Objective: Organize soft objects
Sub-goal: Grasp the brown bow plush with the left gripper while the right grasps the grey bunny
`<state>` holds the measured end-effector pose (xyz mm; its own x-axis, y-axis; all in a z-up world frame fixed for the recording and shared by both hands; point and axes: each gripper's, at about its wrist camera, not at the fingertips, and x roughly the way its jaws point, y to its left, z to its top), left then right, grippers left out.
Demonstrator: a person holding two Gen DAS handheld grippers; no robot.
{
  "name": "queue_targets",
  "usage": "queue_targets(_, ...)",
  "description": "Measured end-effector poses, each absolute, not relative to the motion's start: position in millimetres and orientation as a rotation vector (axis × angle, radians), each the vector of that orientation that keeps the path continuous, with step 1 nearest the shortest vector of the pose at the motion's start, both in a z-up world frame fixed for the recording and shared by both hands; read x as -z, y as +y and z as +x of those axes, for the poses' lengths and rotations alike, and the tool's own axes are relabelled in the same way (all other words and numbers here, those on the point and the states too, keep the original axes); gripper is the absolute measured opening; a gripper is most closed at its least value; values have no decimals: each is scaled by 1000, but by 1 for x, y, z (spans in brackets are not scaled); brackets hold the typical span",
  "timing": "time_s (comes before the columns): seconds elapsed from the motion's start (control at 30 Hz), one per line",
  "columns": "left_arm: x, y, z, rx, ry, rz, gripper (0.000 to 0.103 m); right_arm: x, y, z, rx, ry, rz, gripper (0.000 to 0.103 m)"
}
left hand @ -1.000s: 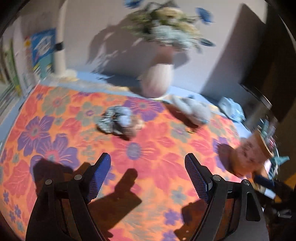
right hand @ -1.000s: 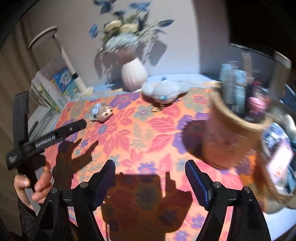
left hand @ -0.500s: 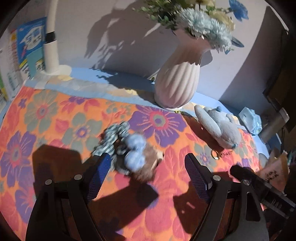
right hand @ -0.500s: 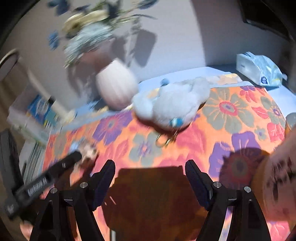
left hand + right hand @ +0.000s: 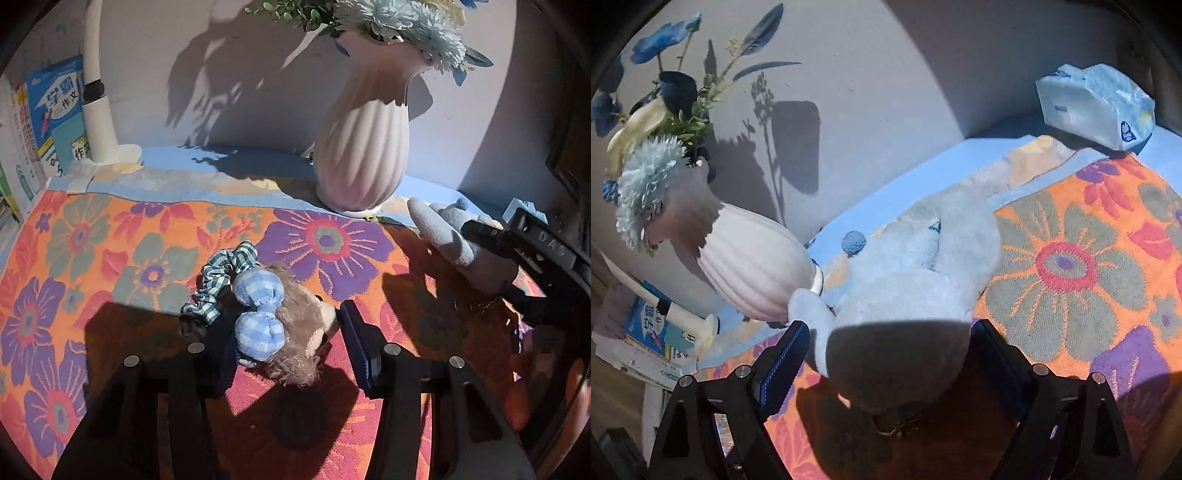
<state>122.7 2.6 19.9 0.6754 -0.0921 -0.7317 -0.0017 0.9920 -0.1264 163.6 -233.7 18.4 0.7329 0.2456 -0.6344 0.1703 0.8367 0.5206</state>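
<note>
Left gripper point(image 5: 286, 341): fingers have just been closing around the brown plush point(image 5: 299, 332); whether the pads press on it I cannot tell.
Brown plush: lies on the floral cloth point(image 5: 110, 258), with a blue gingham bow point(image 5: 258, 314) on it and a green check scrunchie point(image 5: 221, 280) touching at 10 o'clock.
Right gripper point(image 5: 886, 354): fingers have just been opening and stand wide on either side of the grey plush point(image 5: 916, 273), its body filling the gap; the left pad stands just clear of it, the right pad sits in shadow.
Grey plush: near the cloth's far edge, touching the vase point(image 5: 750, 266) at 9 o'clock.
Open room: bare cloth at 3 o'clock of the grey plush; tissue pack point(image 5: 1097, 103) well apart at 1 o'clock.
Edges: blue table point(image 5: 240, 158) strip shows beyond the cloth, then wall; a lamp base point(image 5: 110, 147) and books point(image 5: 55, 110) are at the far left.
</note>
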Motion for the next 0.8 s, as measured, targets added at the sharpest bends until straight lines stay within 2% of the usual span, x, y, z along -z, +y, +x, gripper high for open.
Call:
queue_targets(0.17, -20, 1, 123, 37, 833, -106, 47, -19, -233, 166, -74, 753, 581, 87)
queue_targets(0.2, -20, 0, 123, 38, 833, -106, 47, -19, -236, 167, -78, 748, 587, 84)
queue_targets(0.23, -20, 0, 123, 38, 833, -106, 47, -18, -239, 167, -77, 744, 596, 68)
queue_targets(0.27, -20, 0, 123, 37, 832, -107, 47, -16, -241, 168, -78, 748, 605, 63)
queue_targets(0.43, -22, 1, 122, 34, 818, -108, 46, -14, -241, 165, -149, 746, 637, 60)
queue_targets(0.6, -31, 13, 113, 20, 756, -165, 46, -37, -215, 143, -204, 640, 481, 60)
queue_targets(0.8, -35, 32, 105, 13, 721, -246, 45, -40, -195, 124, -227, 647, 434, 60)
